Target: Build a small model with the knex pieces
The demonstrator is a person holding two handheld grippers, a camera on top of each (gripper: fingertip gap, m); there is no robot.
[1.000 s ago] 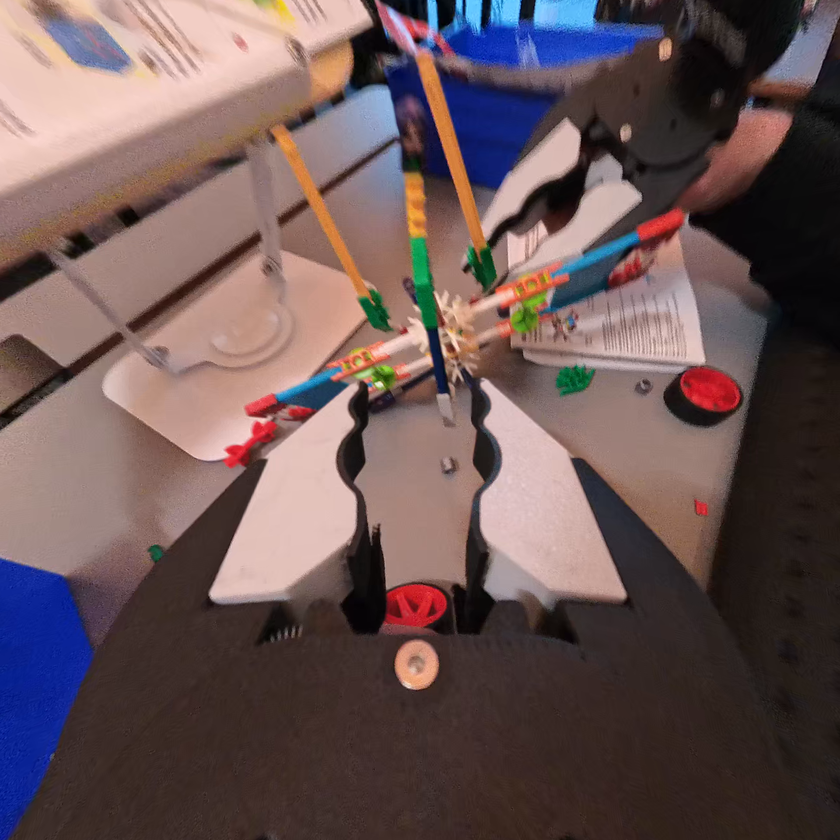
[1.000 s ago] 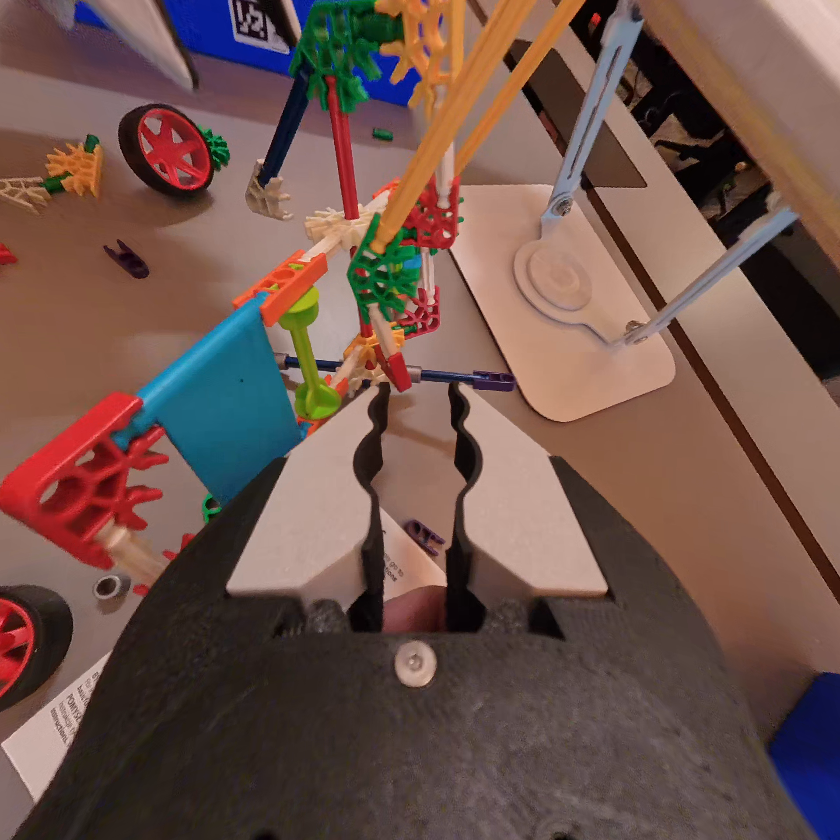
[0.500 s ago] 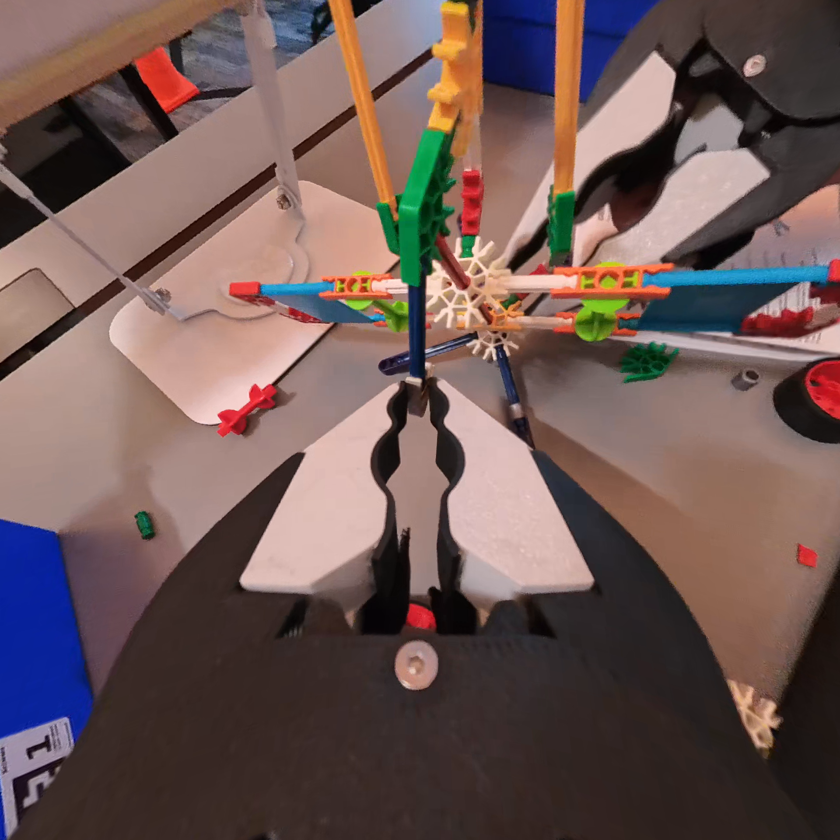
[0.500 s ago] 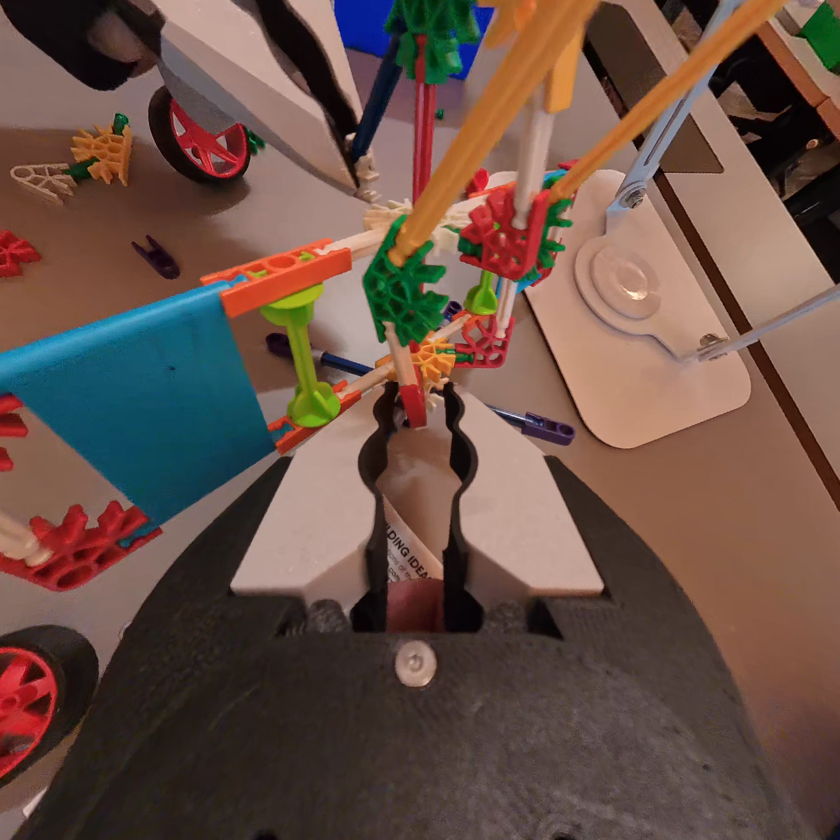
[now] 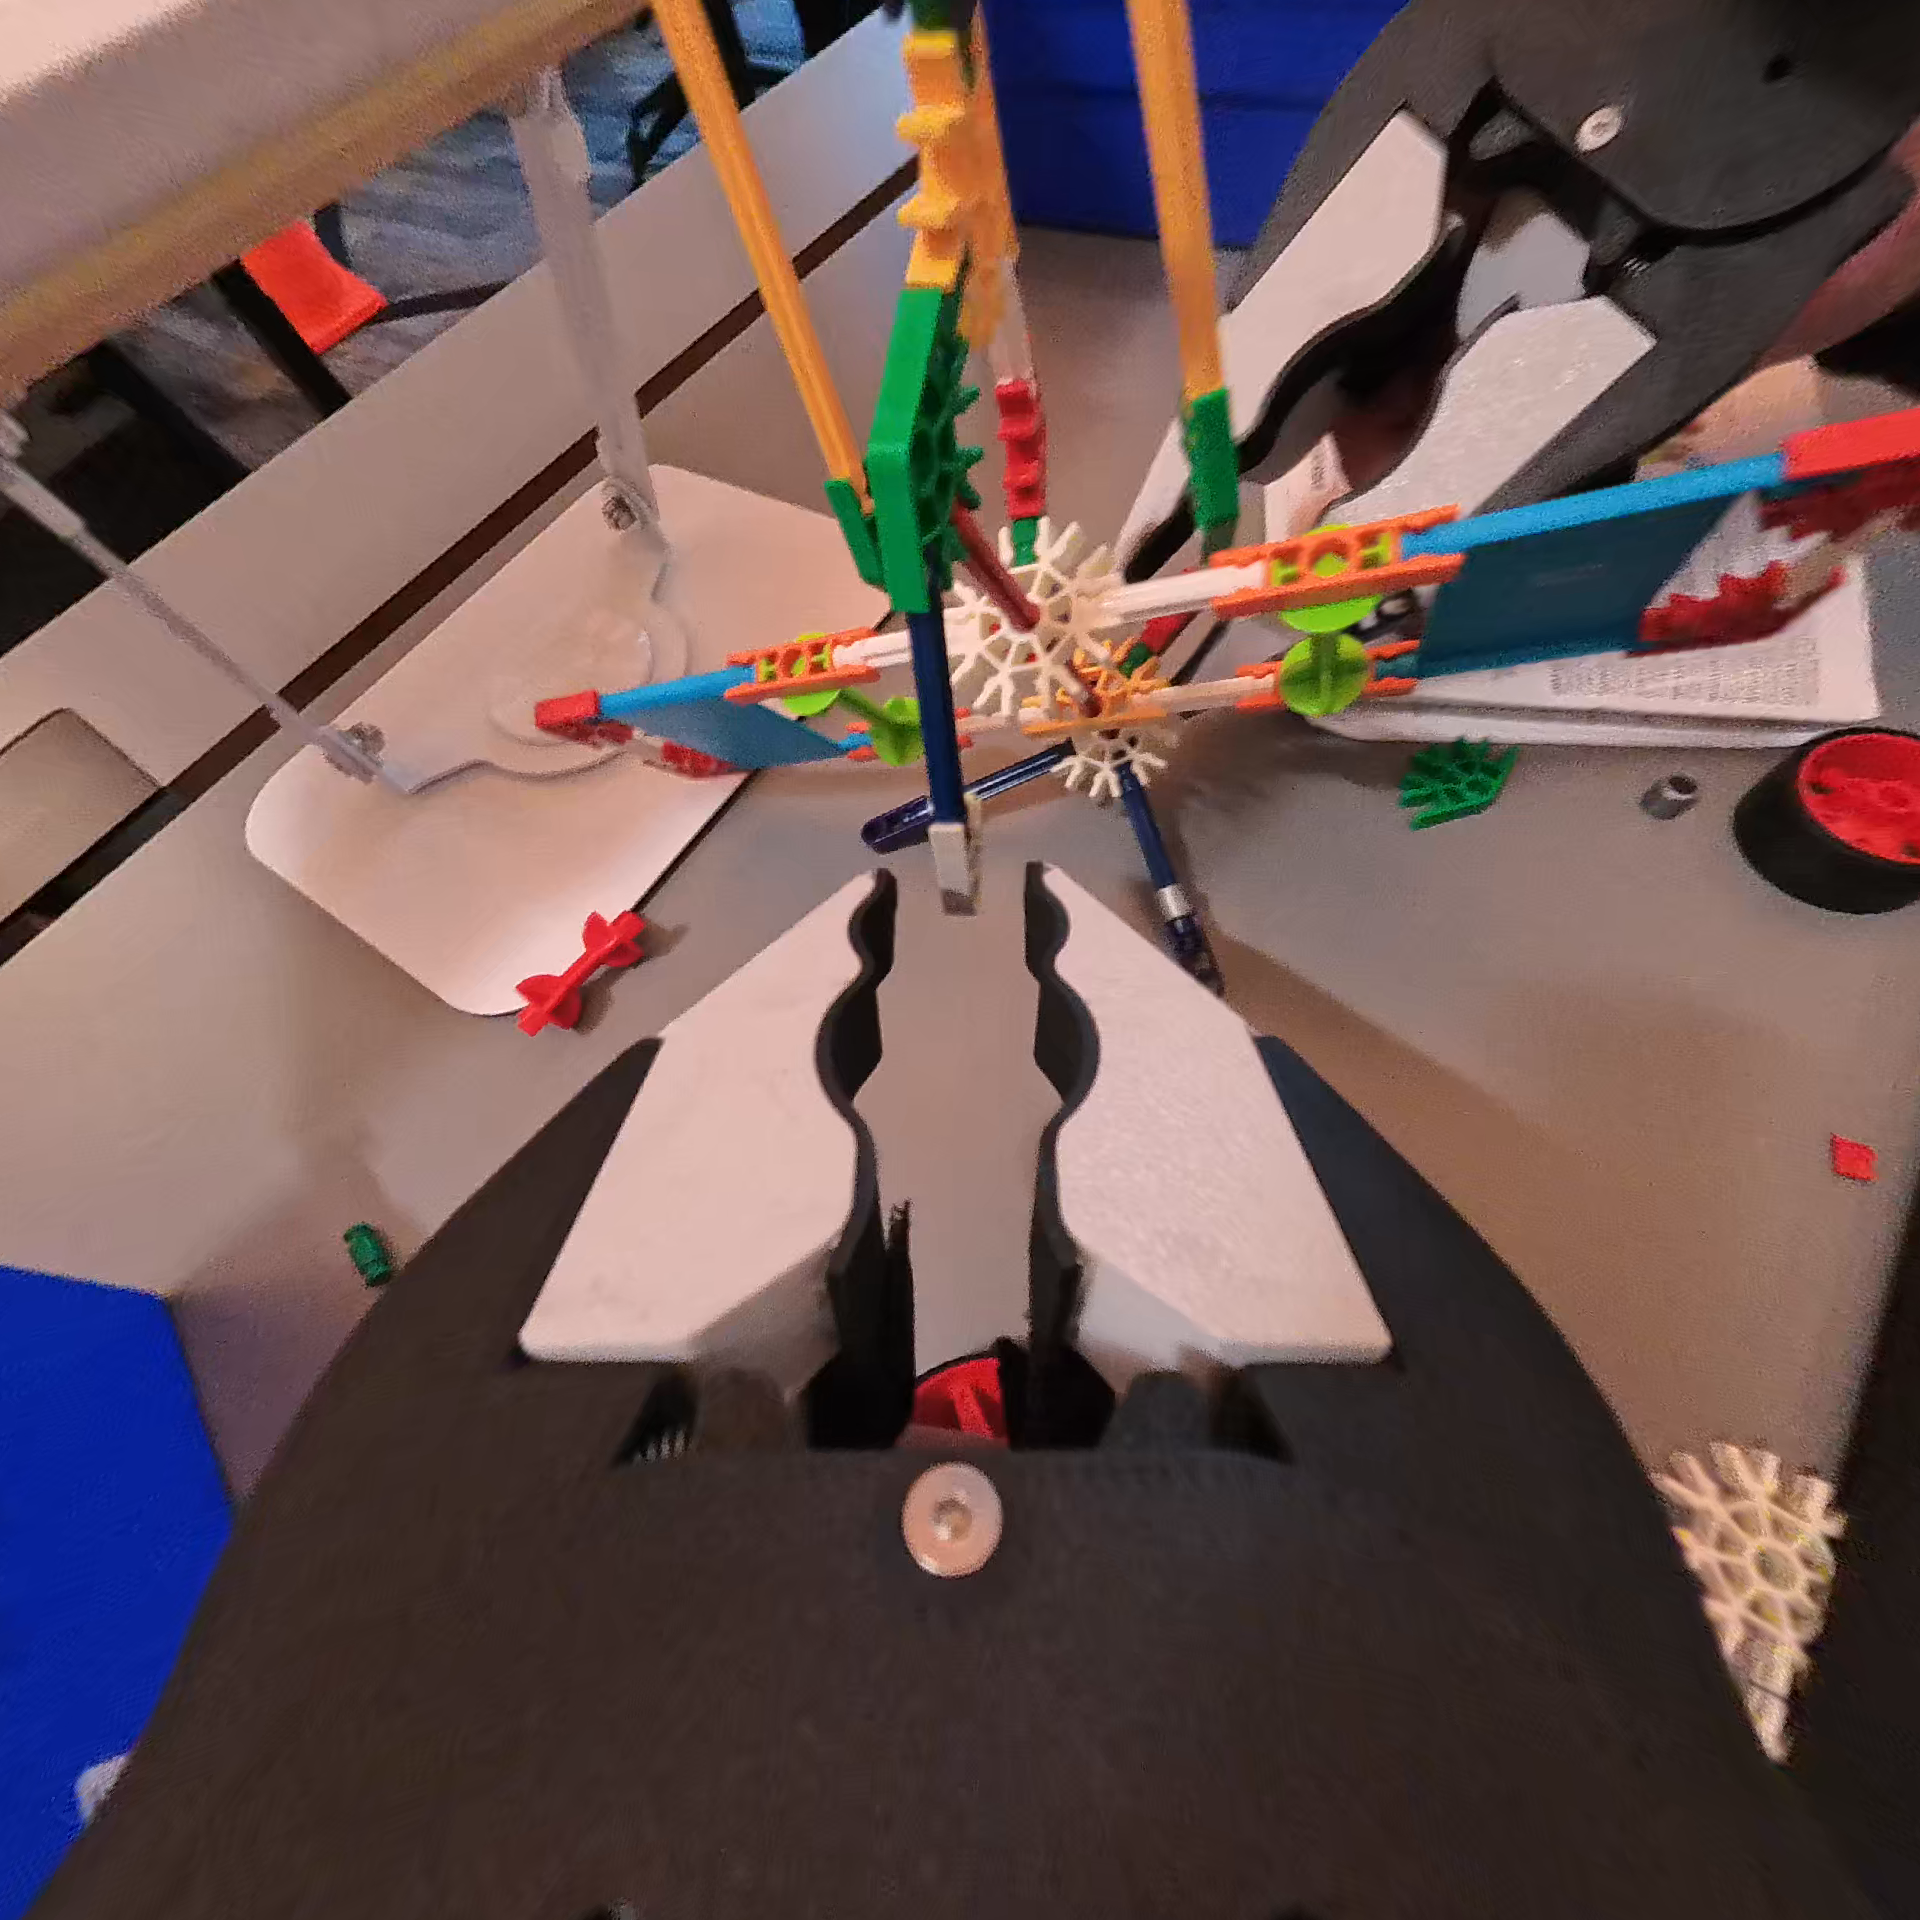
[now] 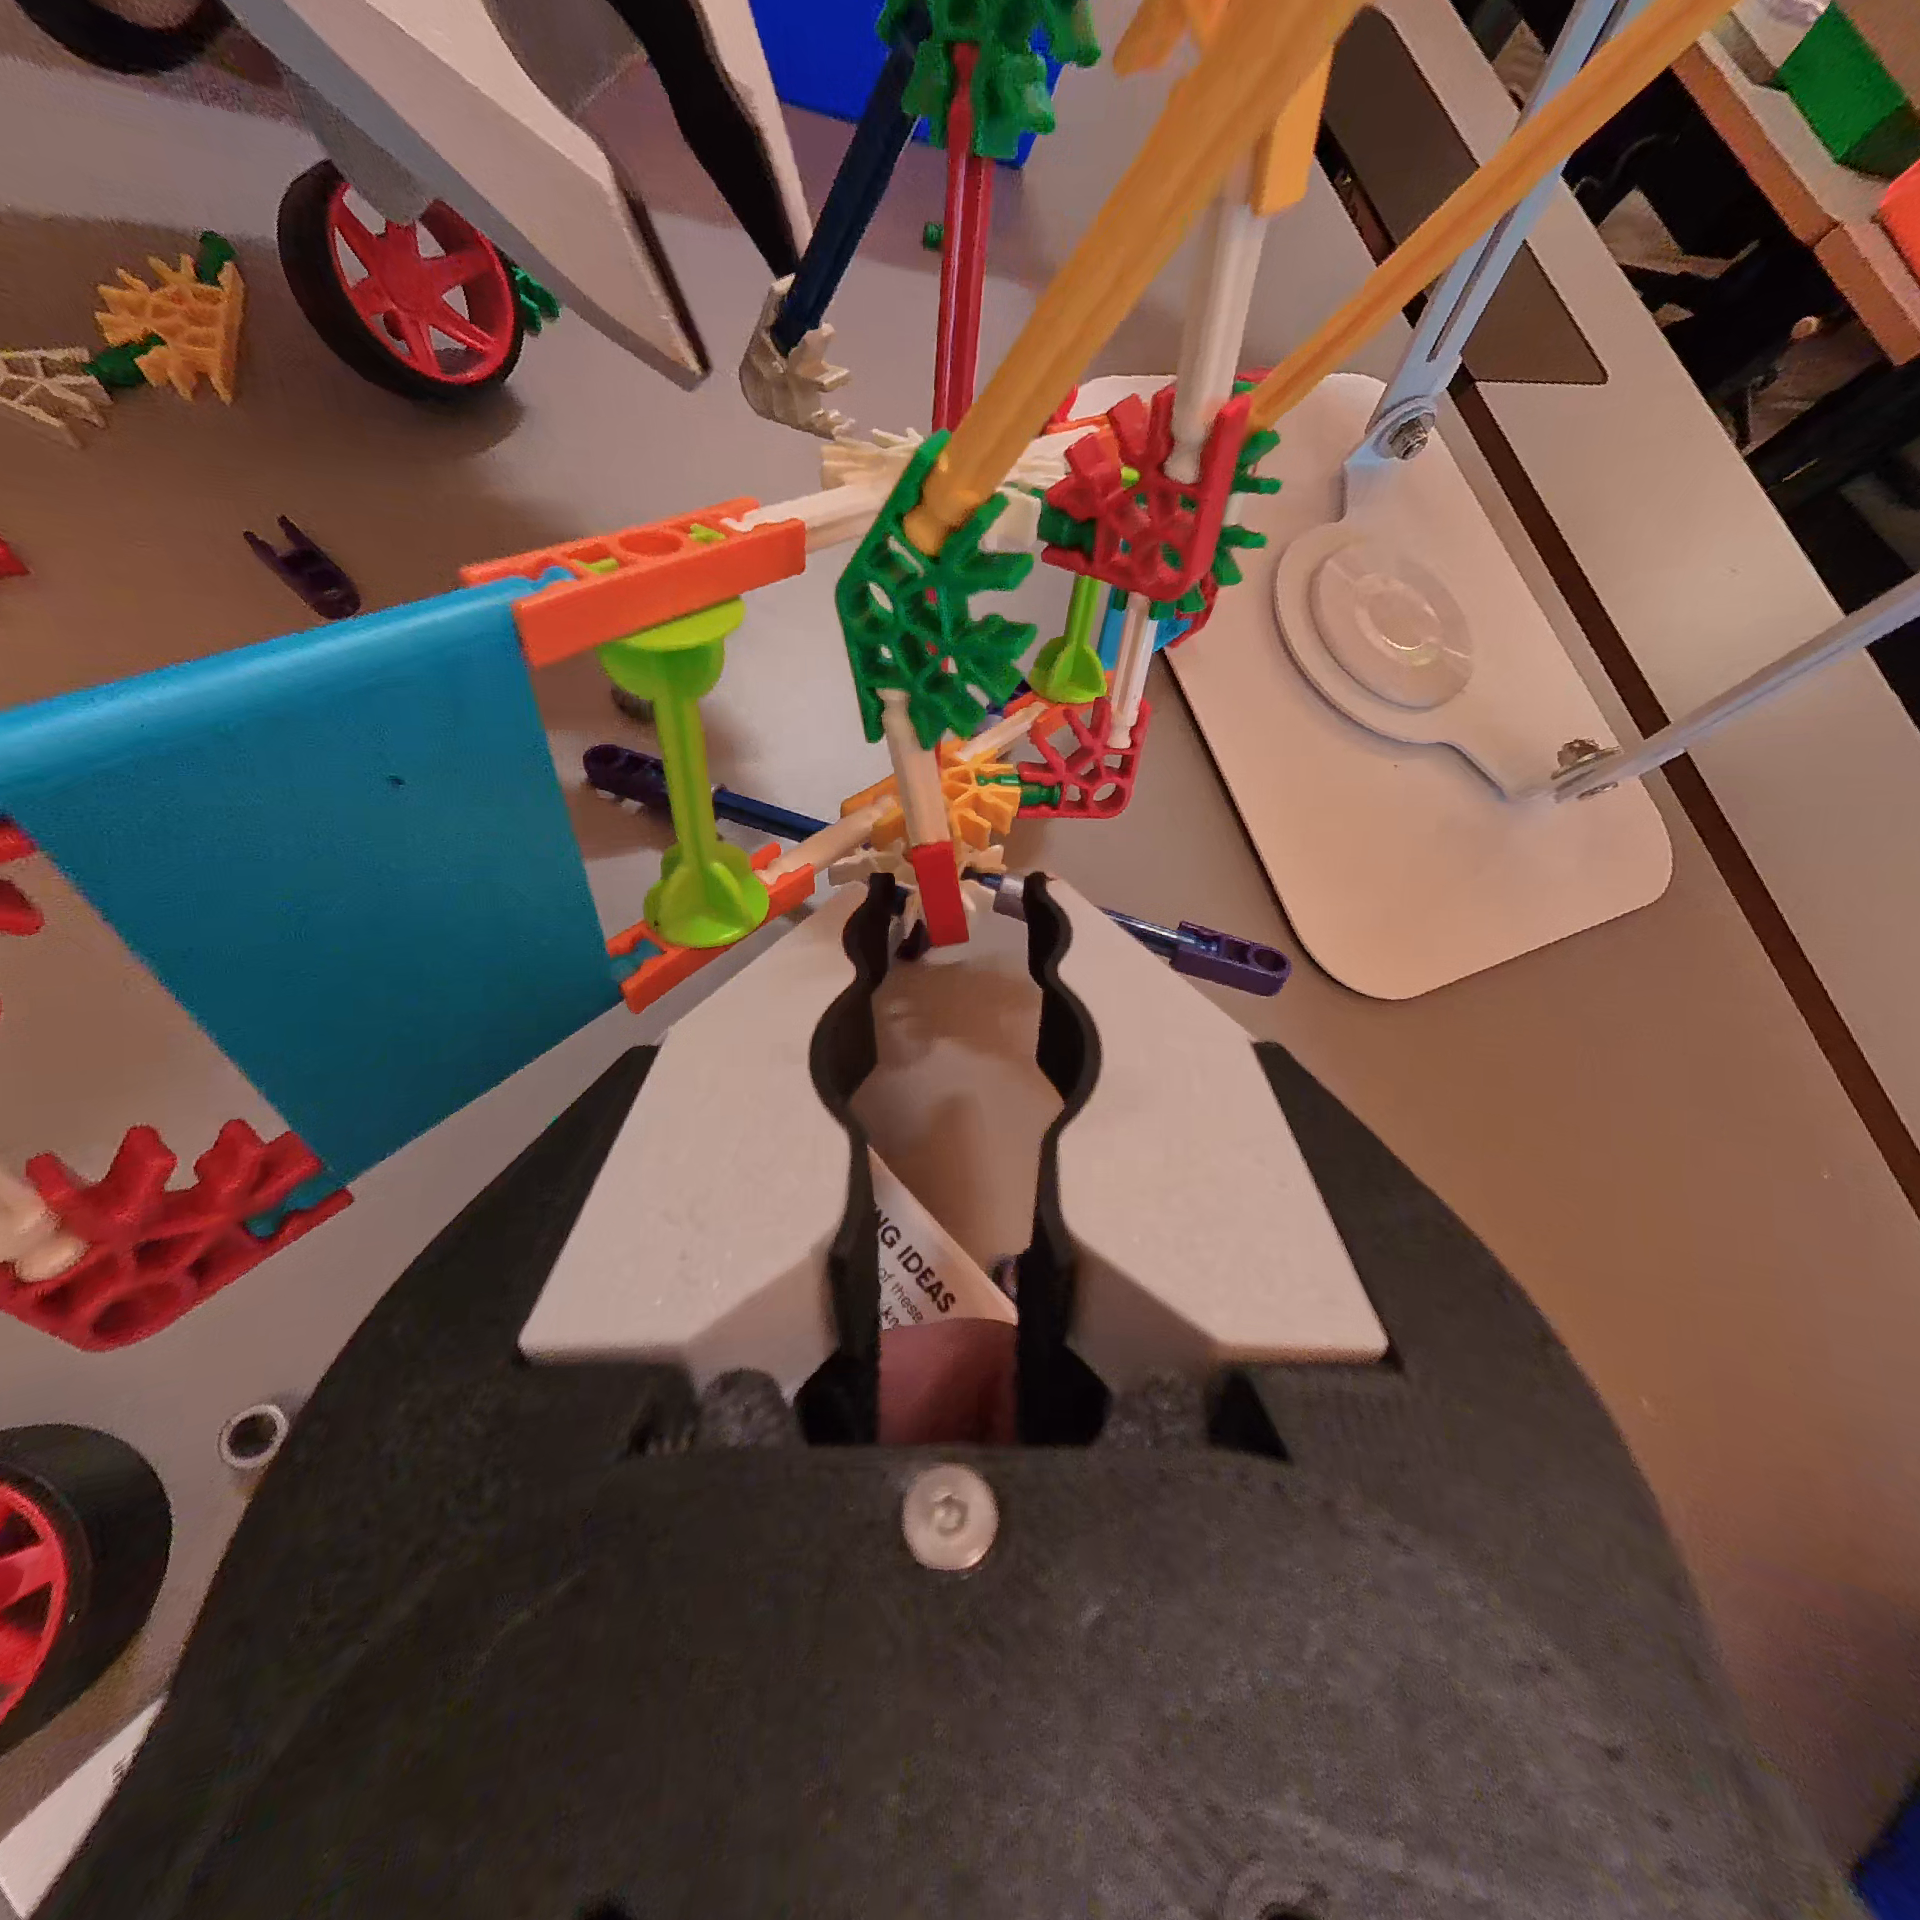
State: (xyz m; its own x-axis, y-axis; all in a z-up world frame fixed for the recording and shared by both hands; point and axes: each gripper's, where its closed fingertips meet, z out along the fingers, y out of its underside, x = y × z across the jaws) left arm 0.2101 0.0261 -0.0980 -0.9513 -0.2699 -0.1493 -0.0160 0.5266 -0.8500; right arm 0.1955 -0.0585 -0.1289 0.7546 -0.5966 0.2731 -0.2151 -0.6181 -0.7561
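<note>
While a rod-and-connector toy model (image 5: 1039,634) stands on the grey tabletop (image 5: 1455,1039), two hand-held tools close on it from opposite sides. Left of the left tool (image 5: 954,899), a red connector (image 5: 577,971) lies by a white stand base (image 5: 468,862), with a small green piece (image 5: 366,1252) nearer the tool's body. Its fingers are parted, holding nothing; a grey end clip (image 5: 956,857) on the model's dark blue rod (image 5: 935,707) hangs just ahead of the gap, seemingly lined up for a grip. To its right lie a green connector (image 5: 1455,779), a red-hubbed wheel (image 5: 1849,810) and a printed booklet (image 5: 1714,686).

Left of the right tool (image 6: 951,904), the model's blue panel (image 6: 291,852) juts toward the camera. This tool's fingers are also apart, either side of a red end piece (image 6: 940,888) at the model's lower hub; whether they touch it cannot be told. A purple-tipped rod (image 6: 1216,951) lies just to its right on the tabletop.

The model's yellow struts (image 6: 1143,229) run out of frame, so its top is unseen. Motion blur softens the left view's edges, and a red object behind the left tool's fingers is mostly hidden.
</note>
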